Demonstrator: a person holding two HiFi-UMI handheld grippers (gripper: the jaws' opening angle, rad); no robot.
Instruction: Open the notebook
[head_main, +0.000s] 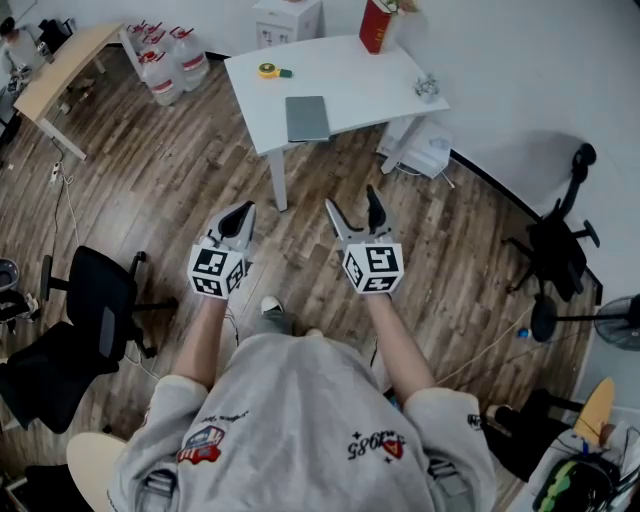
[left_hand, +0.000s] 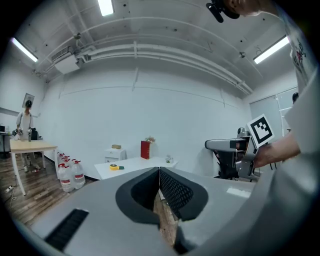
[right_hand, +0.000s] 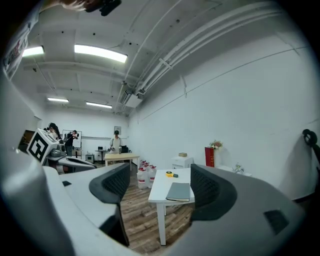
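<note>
The closed grey notebook (head_main: 307, 118) lies flat on the white table (head_main: 350, 75) across the room, well ahead of both grippers. In the right gripper view the notebook (right_hand: 179, 191) shows between the jaws but far off, near the table's (right_hand: 159, 186) front edge. My right gripper (head_main: 352, 207) is held over the wood floor, open, with nothing in it (right_hand: 160, 184). My left gripper (head_main: 238, 222) is beside it at the same height, its jaws shut together on nothing (left_hand: 159, 172). The table (left_hand: 131, 167) is small and distant in the left gripper view.
A yellow tape measure (head_main: 268, 71), a red box (head_main: 376, 25) and a small glass object (head_main: 427, 88) share the table. Water bottles (head_main: 165, 60) and a wooden desk (head_main: 60, 75) stand at far left. Black office chairs (head_main: 85, 320) (head_main: 560, 240) flank me. People stand far back (right_hand: 116, 142).
</note>
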